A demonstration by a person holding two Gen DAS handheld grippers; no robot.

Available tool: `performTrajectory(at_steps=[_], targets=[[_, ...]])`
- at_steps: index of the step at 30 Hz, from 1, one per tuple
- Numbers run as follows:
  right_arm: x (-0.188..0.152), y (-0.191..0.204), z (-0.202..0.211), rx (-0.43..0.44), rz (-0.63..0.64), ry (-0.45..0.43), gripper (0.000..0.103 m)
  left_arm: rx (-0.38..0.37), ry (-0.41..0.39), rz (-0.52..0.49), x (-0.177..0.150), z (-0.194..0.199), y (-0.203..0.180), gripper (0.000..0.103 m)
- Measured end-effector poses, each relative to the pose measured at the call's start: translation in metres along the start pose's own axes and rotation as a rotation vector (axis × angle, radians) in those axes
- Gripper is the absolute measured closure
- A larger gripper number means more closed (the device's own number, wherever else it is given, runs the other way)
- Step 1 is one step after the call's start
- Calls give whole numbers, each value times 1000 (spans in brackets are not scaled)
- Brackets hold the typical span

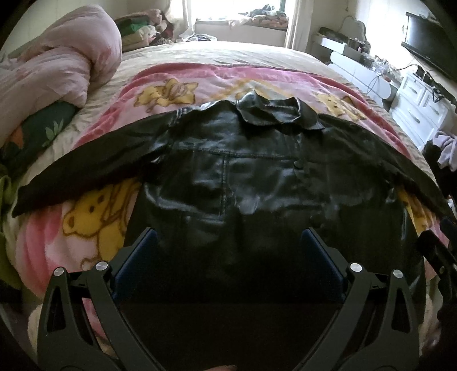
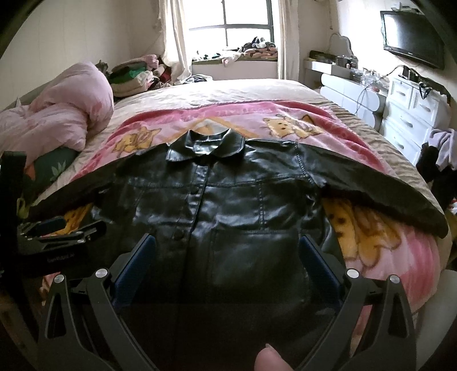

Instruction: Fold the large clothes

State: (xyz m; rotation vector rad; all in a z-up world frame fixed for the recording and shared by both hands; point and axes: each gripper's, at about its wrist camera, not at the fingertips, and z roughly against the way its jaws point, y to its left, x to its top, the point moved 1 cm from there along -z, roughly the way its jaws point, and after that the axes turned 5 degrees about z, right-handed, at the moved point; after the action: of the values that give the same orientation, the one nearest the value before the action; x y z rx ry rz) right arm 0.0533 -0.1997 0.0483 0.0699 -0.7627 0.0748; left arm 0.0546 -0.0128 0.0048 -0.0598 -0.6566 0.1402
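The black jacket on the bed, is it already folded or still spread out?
Spread out. The black jacket lies flat on the pink blanket, front up, both sleeves stretched sideways, collar at the far end. No fold is visible.

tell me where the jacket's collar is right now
The collar sits at the far end of the black leather jacket, which lies flat on the pink cartoon blanket, mid-bed, toward the window in both views.

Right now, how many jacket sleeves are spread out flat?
2. One sleeve runs out toward the dresser side of the jacket; the other sleeve runs out toward the pink duvet side. Both lie on the blanket, unfolded.
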Motion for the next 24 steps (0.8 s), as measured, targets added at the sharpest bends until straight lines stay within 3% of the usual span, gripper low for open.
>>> performTrajectory(at_steps=[16,24], targets=[[46,-43,-39,-38,-107,53,4,3,-12,-30,45,-32,-25,9],[71,-70,-51,-76,-148,14,4,11,-20,-48,65,-45,-38,9]])
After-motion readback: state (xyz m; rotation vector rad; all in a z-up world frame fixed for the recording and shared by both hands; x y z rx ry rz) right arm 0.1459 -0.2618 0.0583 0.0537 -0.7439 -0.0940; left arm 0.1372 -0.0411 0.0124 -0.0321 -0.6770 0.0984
